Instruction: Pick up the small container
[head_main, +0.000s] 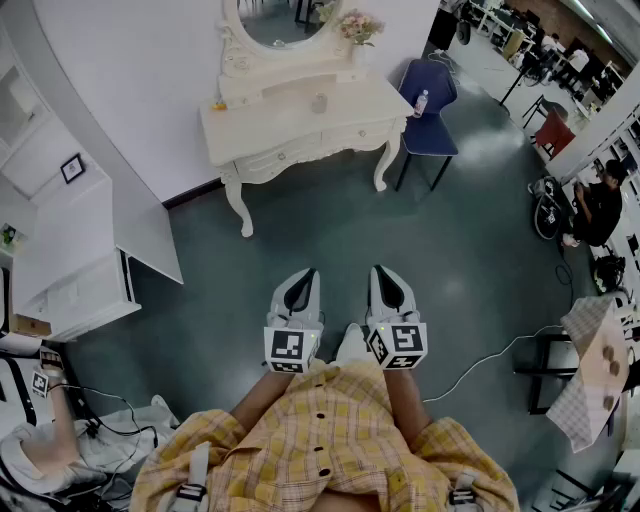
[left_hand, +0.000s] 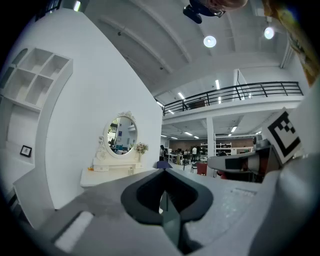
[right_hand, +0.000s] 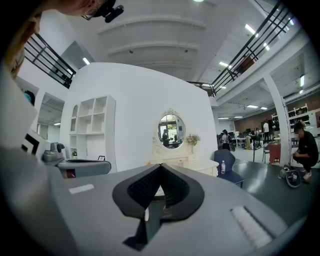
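**Both grippers closed and empty, well short of the dressing table**

Far left of the dressing table (head_main: 300, 125), a white shelf unit (head_main: 60, 250) runs off the edge. The small picture frame (head_main: 72, 168) on it is too tiny to make out. Nearer, at the lower left corner, a person is cut off, and an arm with a square marker (head_main: 40, 384) shows. The table's oval mirror (head_main: 285, 20) is cropped at the top. A small yellow thing (head_main: 217, 103) at the table's left end is too blurred to name.

The small container (head_main: 320, 102) stands on the tabletop below the mirror, about midway along. What it holds cannot be told.

On the near side of the table and well apart from it, the left gripper (head_main: 300, 290) points toward it, jaws pressed together with nothing between them. The right gripper (head_main: 388, 290), just beside it, is closed and empty too. Their cubes carry black-and-white square patterns, not words.

Just right of the table is a blue chair (head_main: 428, 125) with a bottle (head_main: 421, 102) on its seat, label too small to read. Farther right, a person in black (head_main: 600, 205) sits.

The floor (head_main: 330, 230) is smooth teal, with a white cable (head_main: 490, 355) trailing across it. A white wall curves behind the table. The gripper views show a tall hall with a railed mezzanine (left_hand: 235, 92).
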